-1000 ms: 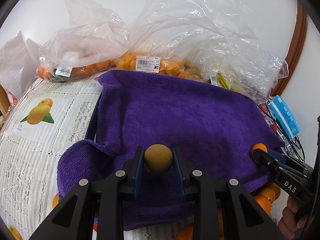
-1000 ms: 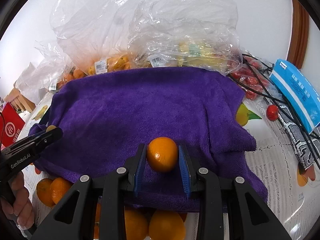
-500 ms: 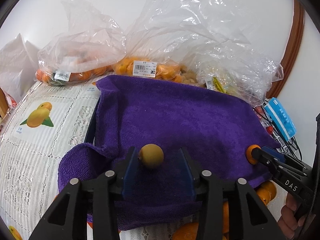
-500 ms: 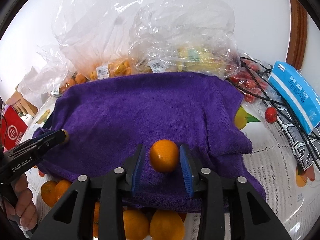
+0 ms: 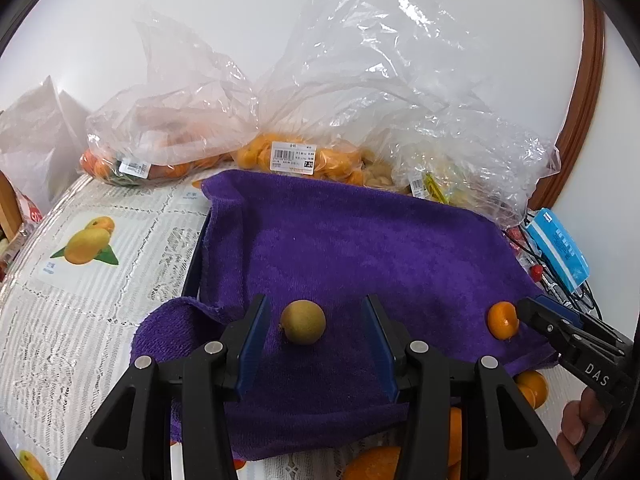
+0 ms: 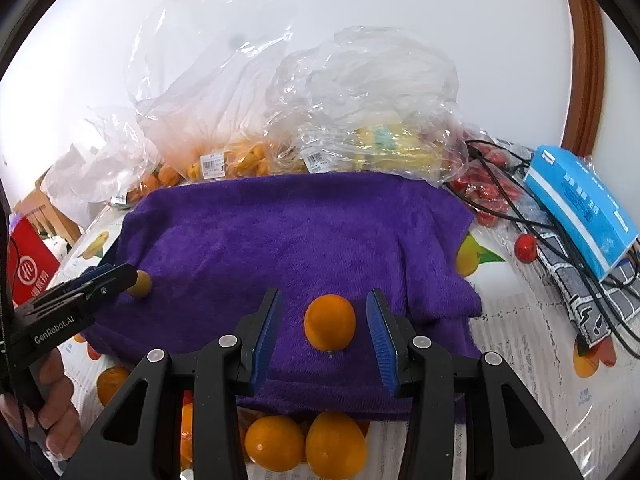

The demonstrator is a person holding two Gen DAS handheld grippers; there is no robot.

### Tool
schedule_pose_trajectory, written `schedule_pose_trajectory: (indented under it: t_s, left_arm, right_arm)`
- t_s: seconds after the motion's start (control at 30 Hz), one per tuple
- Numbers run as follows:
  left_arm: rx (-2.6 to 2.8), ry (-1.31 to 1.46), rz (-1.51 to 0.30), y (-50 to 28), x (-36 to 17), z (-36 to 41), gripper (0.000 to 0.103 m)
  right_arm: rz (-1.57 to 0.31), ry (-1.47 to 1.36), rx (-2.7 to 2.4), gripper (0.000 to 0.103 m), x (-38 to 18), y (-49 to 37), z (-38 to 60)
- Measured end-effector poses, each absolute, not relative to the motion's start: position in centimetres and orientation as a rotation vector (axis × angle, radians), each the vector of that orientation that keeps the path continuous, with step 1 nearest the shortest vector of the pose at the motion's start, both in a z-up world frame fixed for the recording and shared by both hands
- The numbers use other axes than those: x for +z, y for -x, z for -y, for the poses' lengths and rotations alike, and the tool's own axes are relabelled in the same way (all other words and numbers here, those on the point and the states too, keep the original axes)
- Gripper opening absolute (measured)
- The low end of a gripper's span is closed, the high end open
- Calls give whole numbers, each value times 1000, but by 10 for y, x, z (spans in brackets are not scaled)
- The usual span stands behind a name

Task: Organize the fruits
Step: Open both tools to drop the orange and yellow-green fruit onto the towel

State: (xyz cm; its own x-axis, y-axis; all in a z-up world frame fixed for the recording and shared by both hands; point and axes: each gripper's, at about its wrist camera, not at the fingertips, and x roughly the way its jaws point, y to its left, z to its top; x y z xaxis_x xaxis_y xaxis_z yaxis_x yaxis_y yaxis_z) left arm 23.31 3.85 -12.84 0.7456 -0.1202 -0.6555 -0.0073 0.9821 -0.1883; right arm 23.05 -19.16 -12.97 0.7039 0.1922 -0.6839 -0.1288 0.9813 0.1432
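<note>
two sets of hand-held tongs reach over a purple towel (image 5: 360, 248) spread on a surface with a fruit-print cloth (image 5: 88, 280). the left tongs (image 5: 314, 330) are opening, their blue pads clear of a small brownish-green fruit (image 5: 303, 322) resting on the towel between them. the right tongs (image 6: 325, 324) are opening too, an orange (image 6: 330, 322) lying loose between their pads. more oranges (image 6: 304, 444) sit at the towel's near edge. clear bags of fruit (image 5: 292, 158) line the far side.
</note>
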Motion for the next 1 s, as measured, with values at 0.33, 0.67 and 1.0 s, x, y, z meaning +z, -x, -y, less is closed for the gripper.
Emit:
schedule_pose_trajectory:
  t_s: [0.33,0.67,1.0]
  left_arm:
    - [-74,194,-710,-229,-124,-37,45]
    - [-106,215,-707,-222,-120,-37,45]
    - [-94,221,-693,-198,-117,-40,45]
  right_arm:
    - [-802,-127,174,44,-127,-225,196]
    - [-822,-155,203,43,-135,-207,201]
    - [-715,-148,206,38,-126,-172,206]
